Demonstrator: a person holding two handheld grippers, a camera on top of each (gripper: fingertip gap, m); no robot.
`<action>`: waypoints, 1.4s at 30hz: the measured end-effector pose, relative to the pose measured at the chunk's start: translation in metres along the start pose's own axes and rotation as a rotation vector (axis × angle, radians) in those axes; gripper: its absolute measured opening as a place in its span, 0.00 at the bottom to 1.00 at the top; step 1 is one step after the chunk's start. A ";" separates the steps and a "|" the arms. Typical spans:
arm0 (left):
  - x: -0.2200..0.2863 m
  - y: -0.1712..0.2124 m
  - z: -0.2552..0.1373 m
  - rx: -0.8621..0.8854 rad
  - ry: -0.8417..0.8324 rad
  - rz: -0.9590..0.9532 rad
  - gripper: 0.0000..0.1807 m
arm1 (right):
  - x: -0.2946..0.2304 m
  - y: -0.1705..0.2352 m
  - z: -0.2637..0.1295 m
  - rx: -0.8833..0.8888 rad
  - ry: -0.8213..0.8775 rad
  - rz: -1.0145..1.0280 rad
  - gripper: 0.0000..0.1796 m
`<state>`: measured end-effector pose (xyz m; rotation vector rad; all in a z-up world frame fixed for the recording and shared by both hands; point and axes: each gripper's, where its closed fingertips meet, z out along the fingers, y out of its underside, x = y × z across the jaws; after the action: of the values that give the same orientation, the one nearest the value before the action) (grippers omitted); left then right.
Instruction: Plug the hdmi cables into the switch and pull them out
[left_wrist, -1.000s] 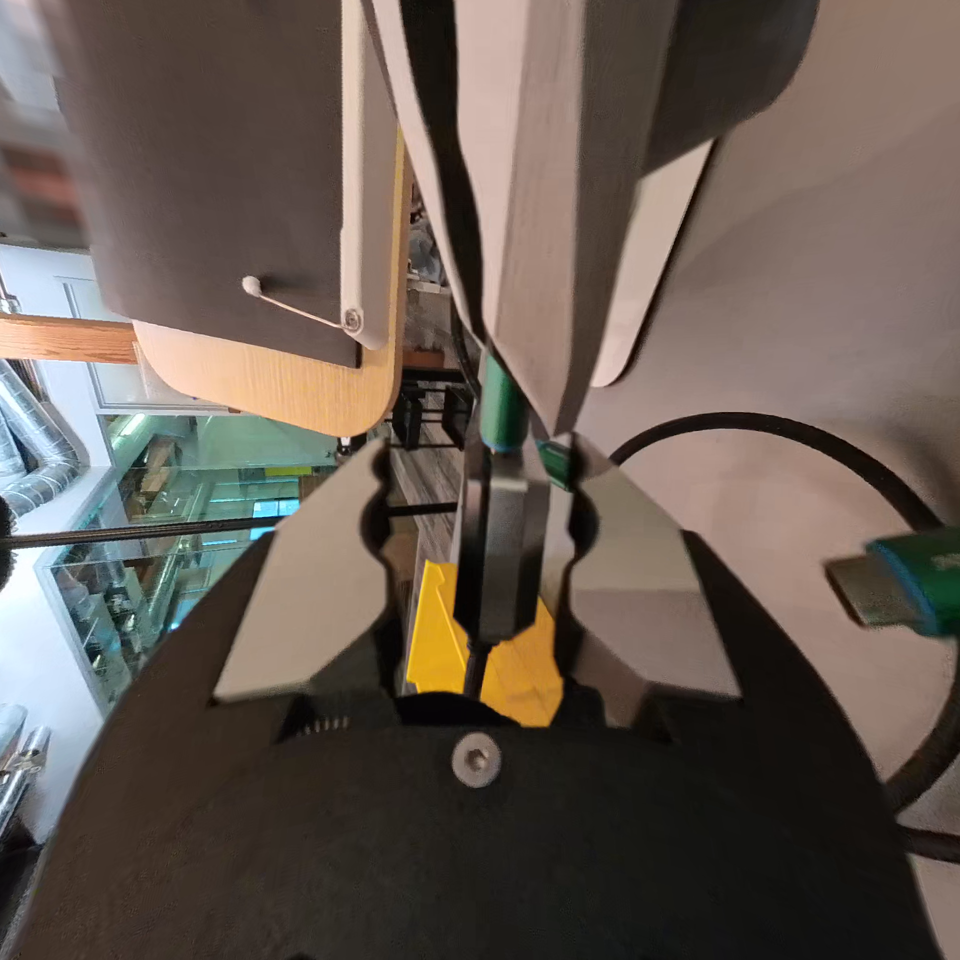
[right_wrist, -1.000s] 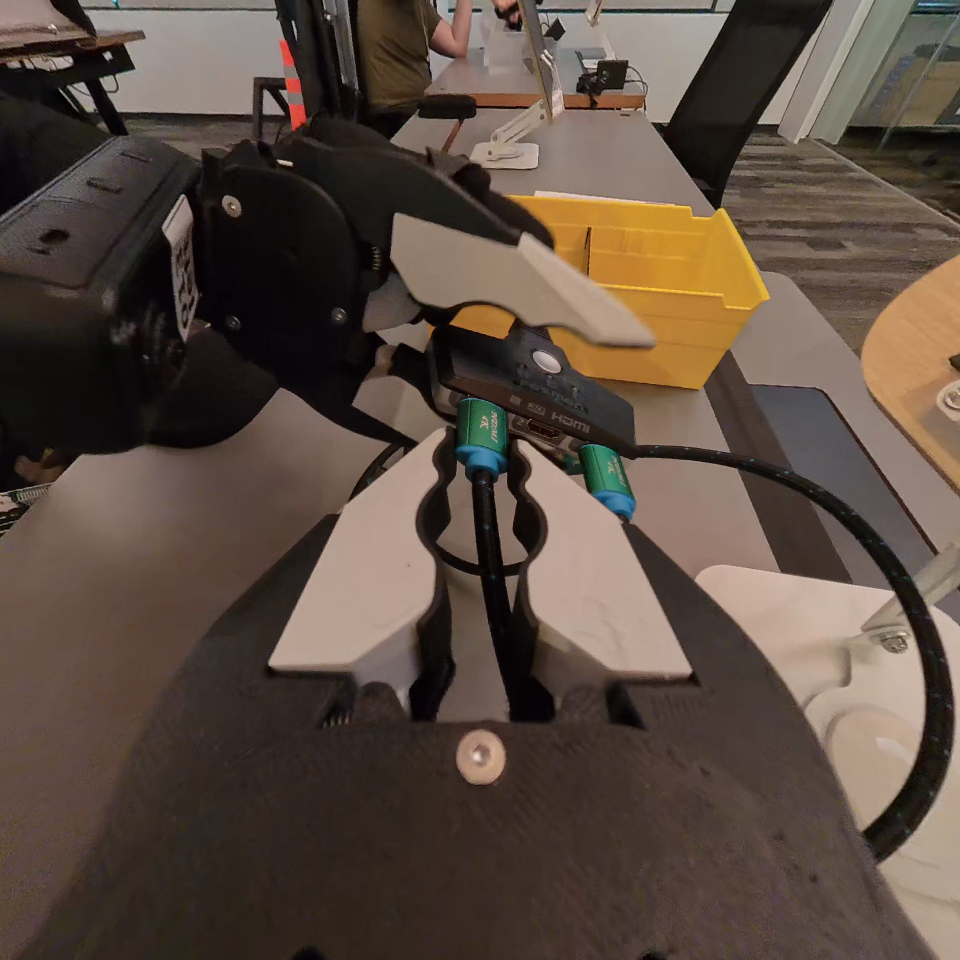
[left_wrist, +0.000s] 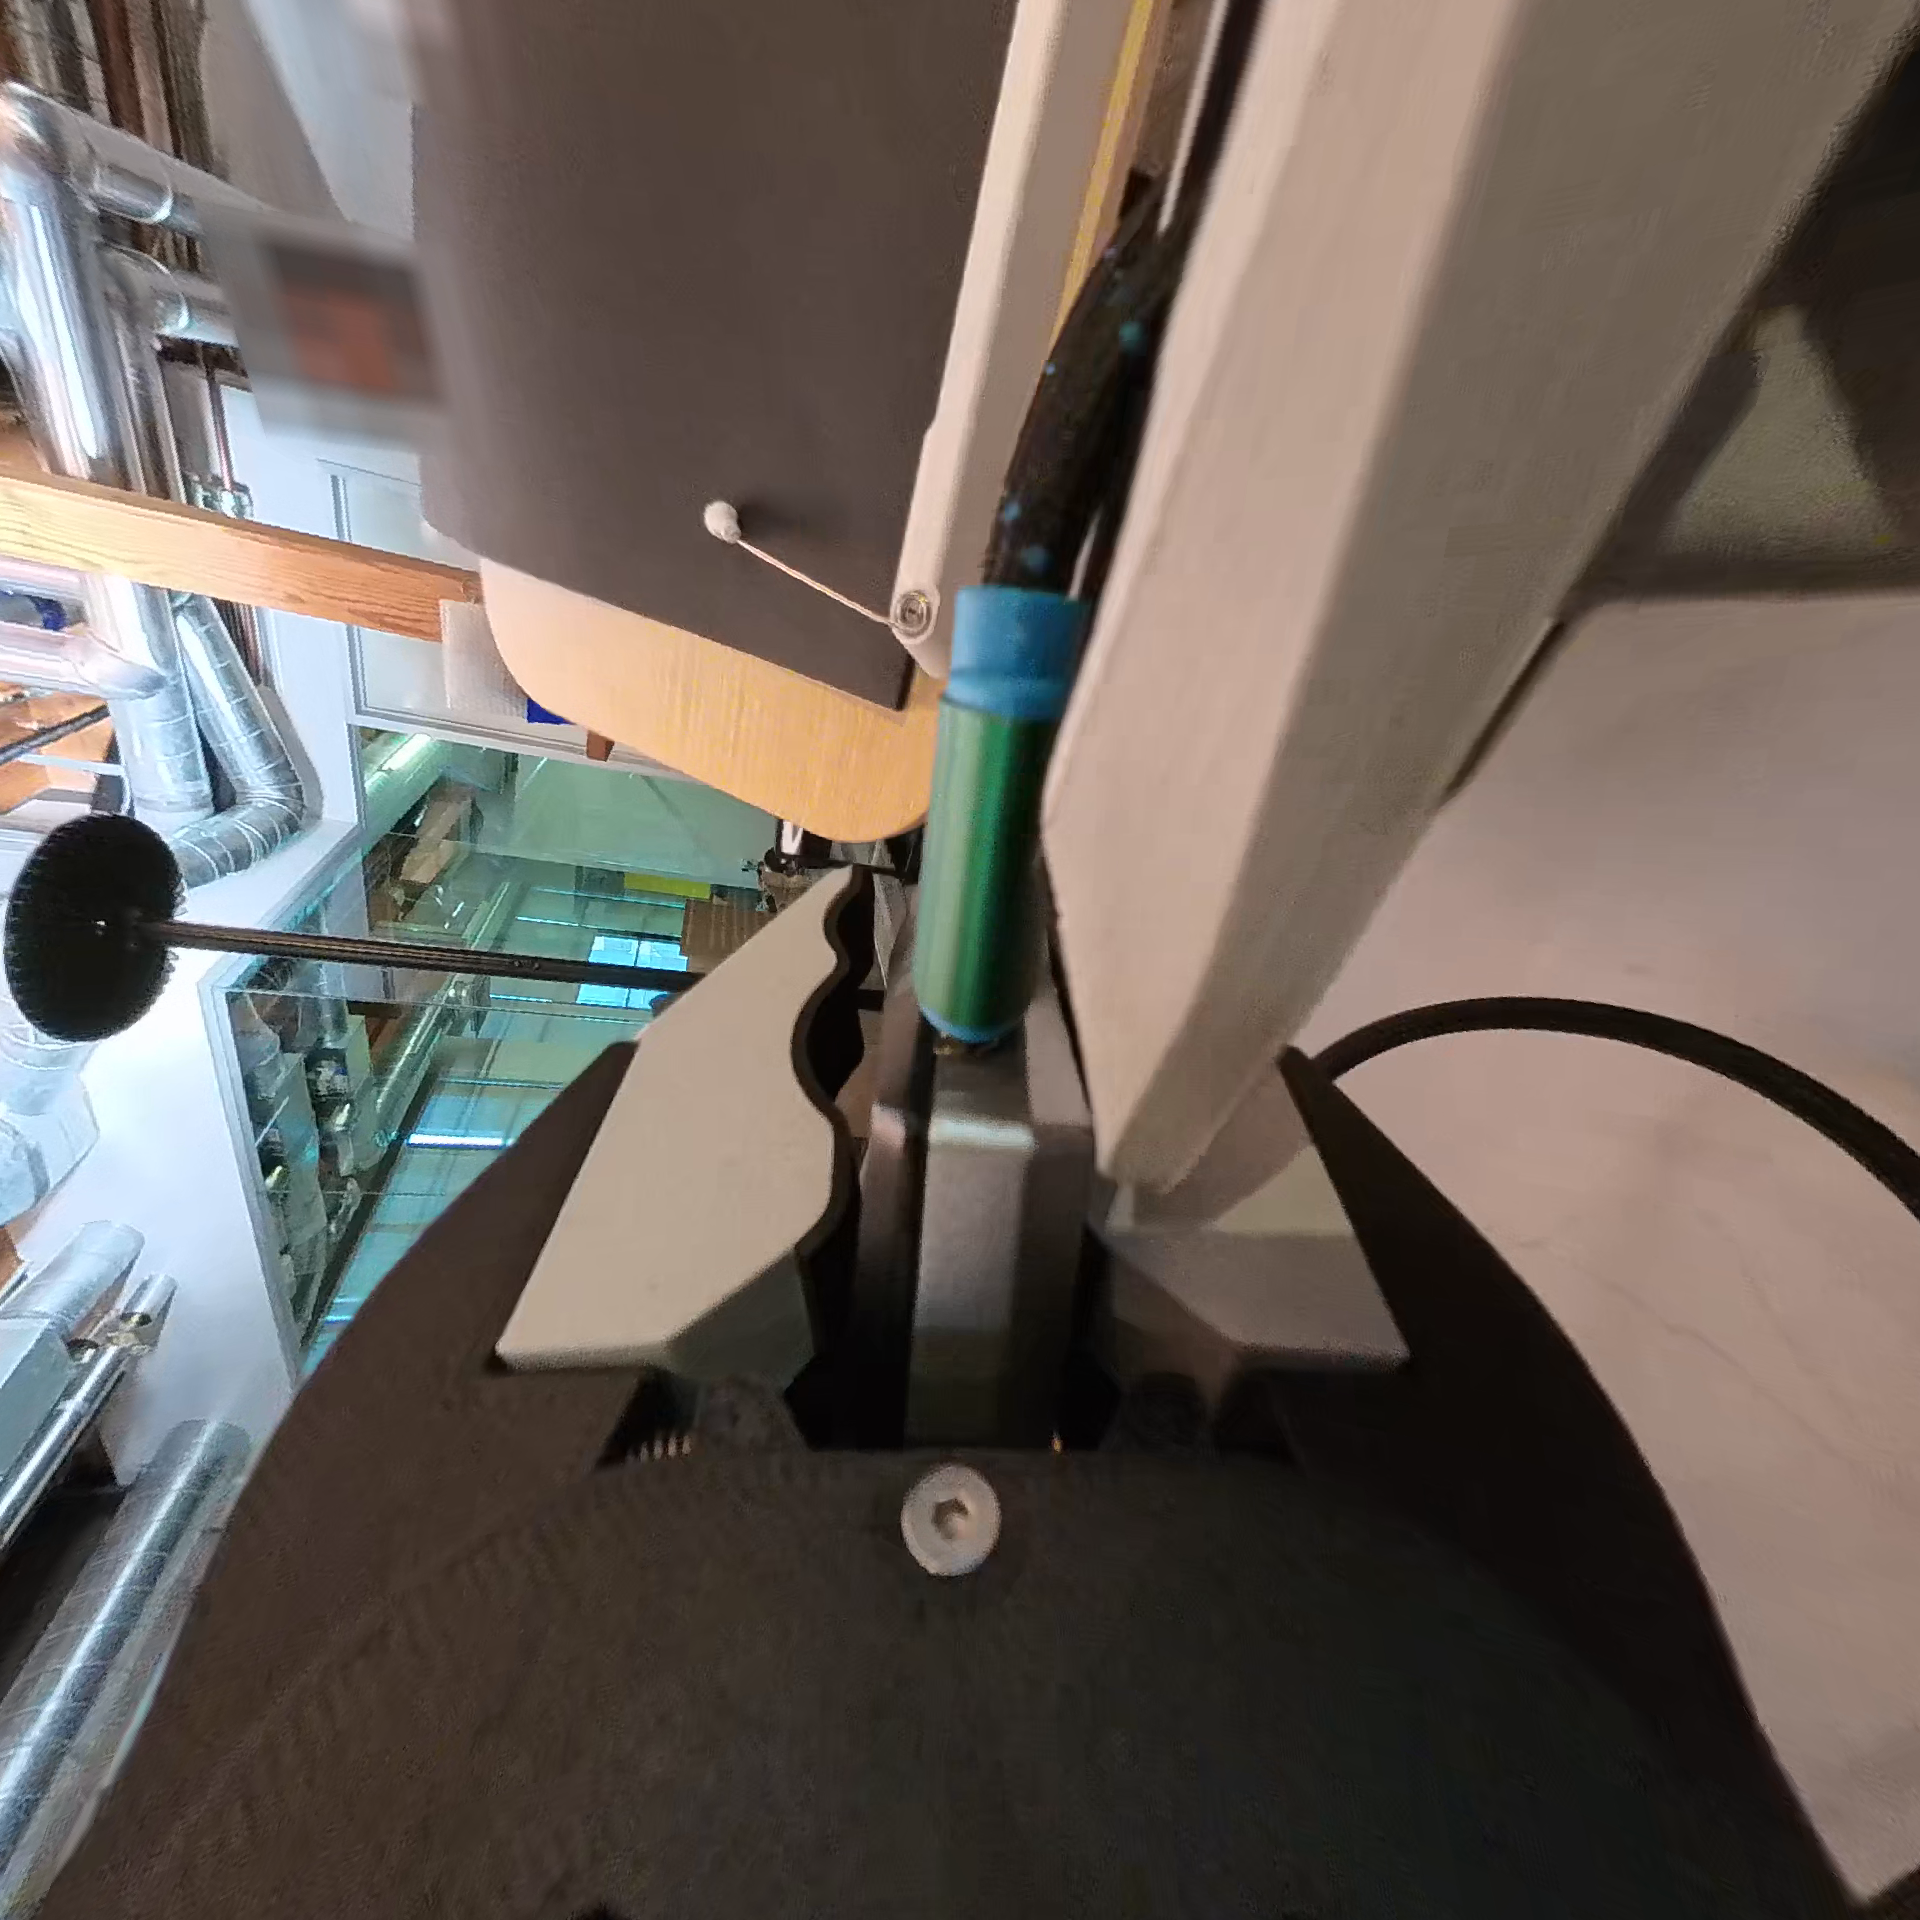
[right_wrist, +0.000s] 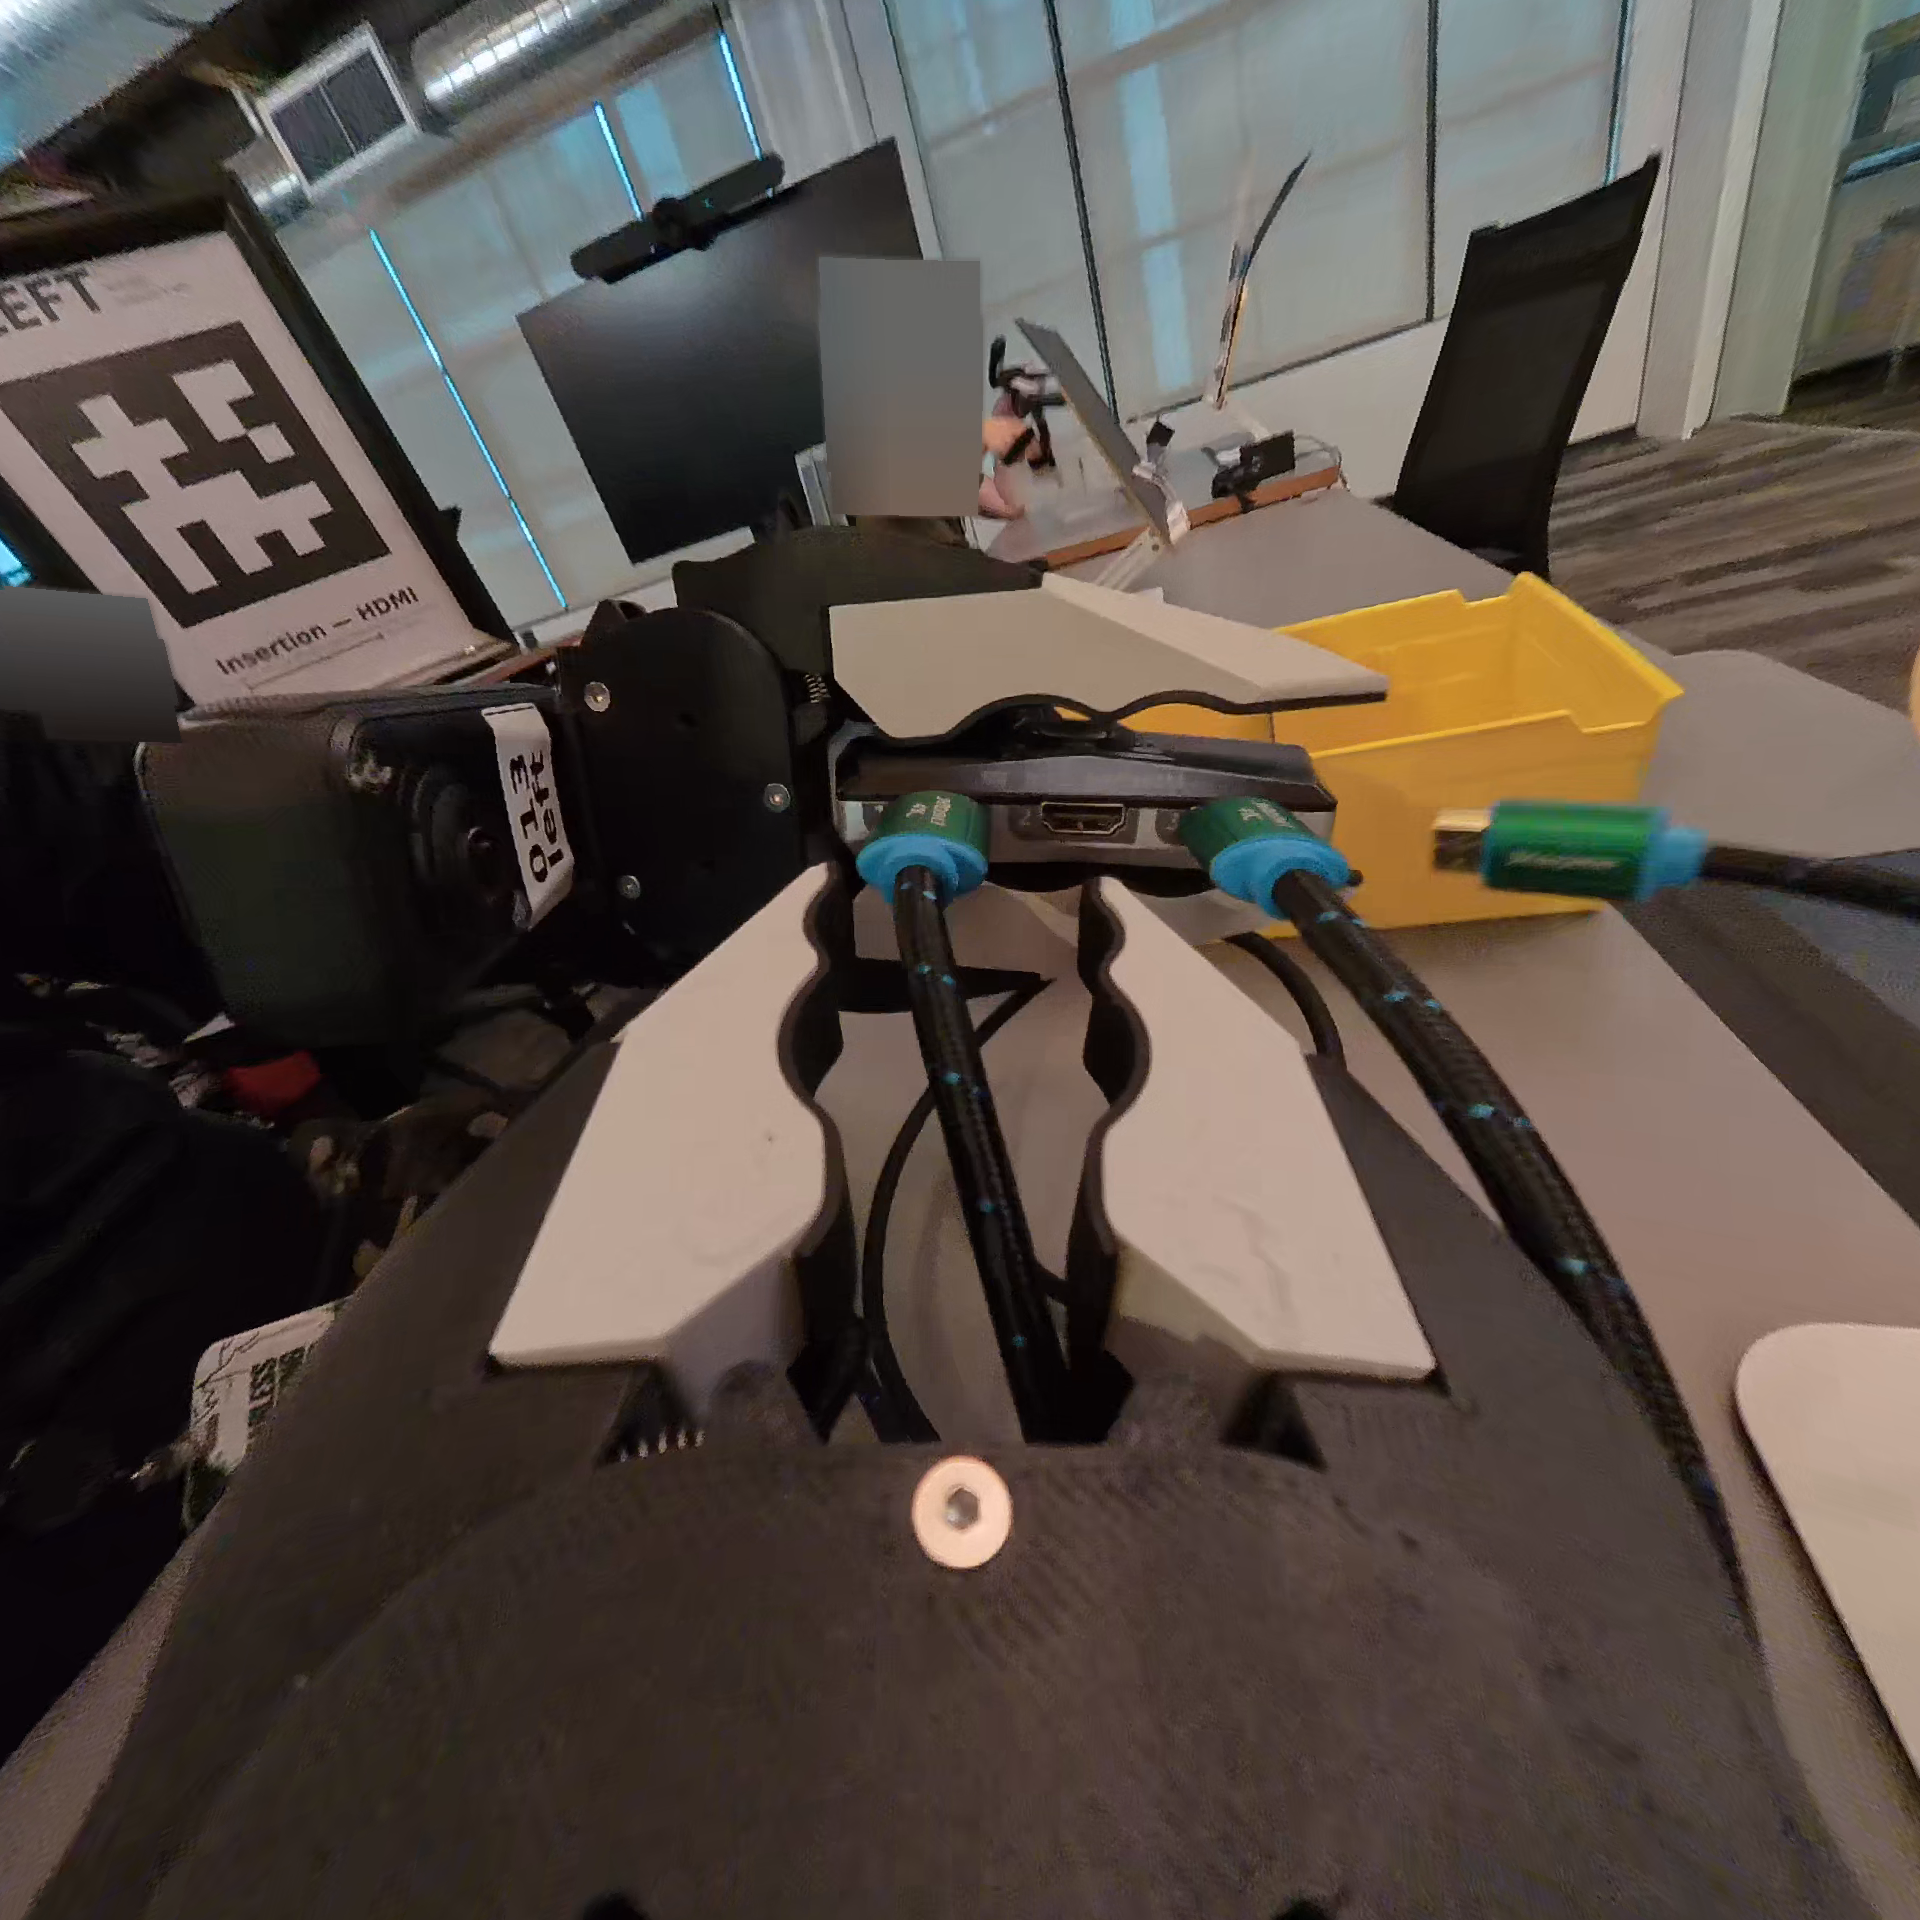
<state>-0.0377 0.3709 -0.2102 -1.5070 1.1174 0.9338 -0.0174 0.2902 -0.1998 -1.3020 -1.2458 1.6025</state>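
Note:
My left gripper is shut on the flat black HDMI switch; in the right wrist view it holds the switch level above the grey table. Two green plugs with blue collars sit in the outer ports, one on the left and one on the right. The middle port is empty. A third green plug is free in front of the bin. My right gripper is open just below the switch. The left plug's braided cable runs loose between its fingers.
A yellow bin stands behind the switch on the grey table. A white pad lies at the near right. A board with a black-and-white marker, a dark monitor and a black chair stand farther back.
My right gripper's fingers have spread apart and let go of the left cable. Both views have tilted and drawn closer to the switch, which stays in my left gripper.

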 end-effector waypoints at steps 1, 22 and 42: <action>0.000 0.000 0.001 0.004 0.002 -0.008 0.14 | -0.001 -0.005 -0.001 0.038 -0.008 0.002 0.22; 0.009 0.005 0.003 0.009 -0.005 0.066 0.17 | -0.006 -0.006 0.000 -0.015 0.018 -0.023 0.13; 0.017 -0.002 -0.001 0.041 0.020 0.061 0.17 | -0.009 0.002 -0.006 -0.062 -0.003 -0.102 0.11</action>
<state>-0.0315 0.3668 -0.2253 -1.4591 1.1959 0.9330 -0.0092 0.2829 -0.1994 -1.2538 -1.3518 1.5050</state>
